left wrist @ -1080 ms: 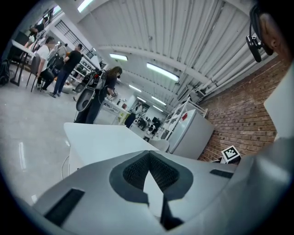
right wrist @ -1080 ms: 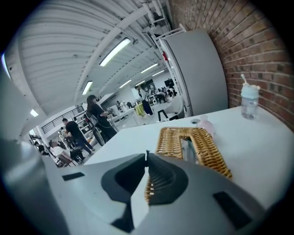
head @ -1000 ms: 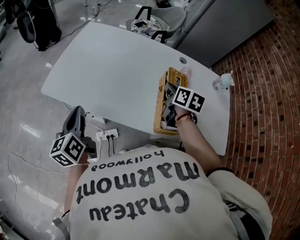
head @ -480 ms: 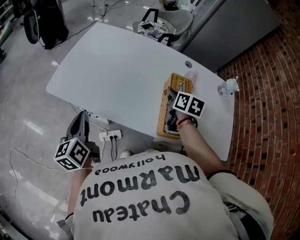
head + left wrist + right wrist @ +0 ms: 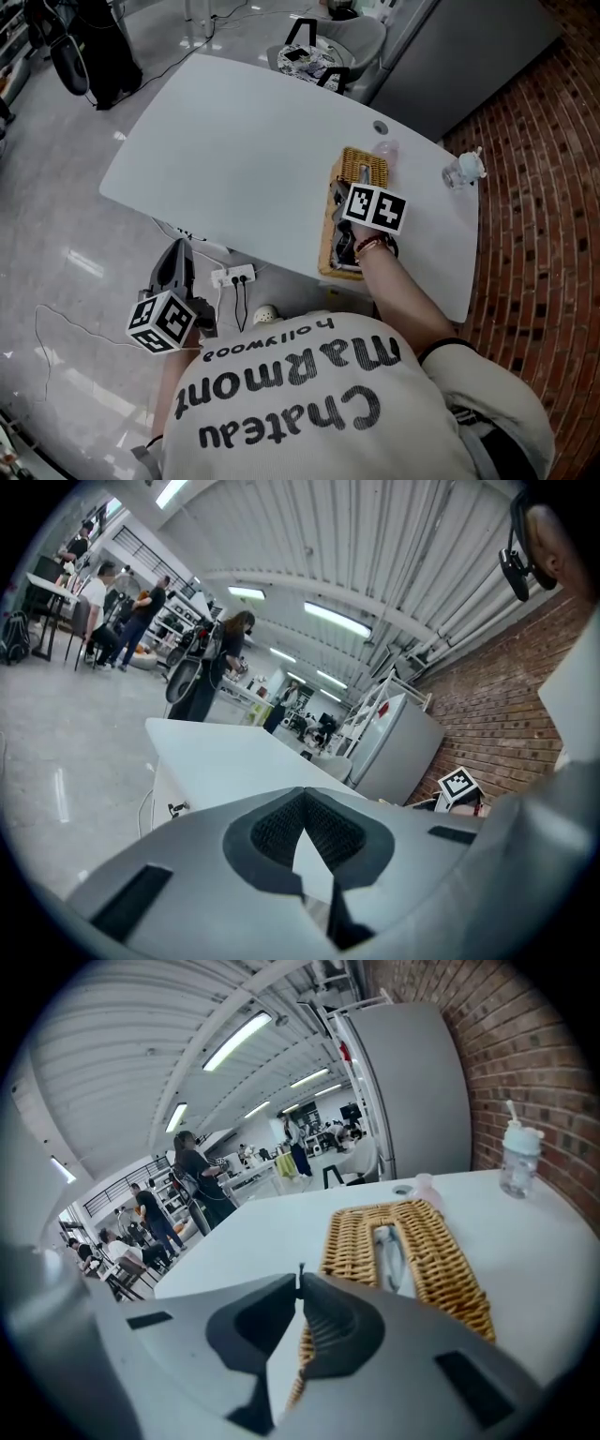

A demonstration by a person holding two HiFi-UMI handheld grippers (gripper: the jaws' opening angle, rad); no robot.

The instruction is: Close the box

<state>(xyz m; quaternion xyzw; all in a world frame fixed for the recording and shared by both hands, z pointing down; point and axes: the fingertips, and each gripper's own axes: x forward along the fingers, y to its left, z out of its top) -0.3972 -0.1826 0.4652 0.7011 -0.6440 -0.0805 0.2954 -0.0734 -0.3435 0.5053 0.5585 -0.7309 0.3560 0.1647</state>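
R claw (image 5: 298, 1281): tips together, nothing btw them, holding nothing. It sits right over the near left edge of the wicker box (image 5: 445, 1260), pointing down along it. Can't tell if the tips touch the weave. In the head view its marker cube (image 5: 375, 208) covers the box's middle.

L claw (image 5: 303, 792): tips also together, empty. It hangs well off to the person's left, beyond the desk (image 5: 234, 141) edge, over the floor (image 5: 84, 234), nowhere near the box.

Box: lies lengthwise on the desk's right part, near end at the desk's near edge by the person. Top shows a long opening w/ greyish stuff inside. How the lid sits I can't tell, so I'd judge the closing as not done yet.

Further out: small bottle (image 5: 518, 1162) on the brick wall (image 5: 525, 1054) side, well apart from the box. Pale pink item (image 5: 427, 1185) just past the box's far end.

What could go wrong, imo:
- Box looks light, the desk is smooth, and w/ L claw away nothing braces it. A one-sided push prob slides or skews the box instead of closing it.
- Near end is at the edge, so a pull toward the person could tip it off the desk.
- Narrow closed tips could drop into the top opening or snag in the weave and jam on the contents.
- A hard shove fwd could knock the pink item.
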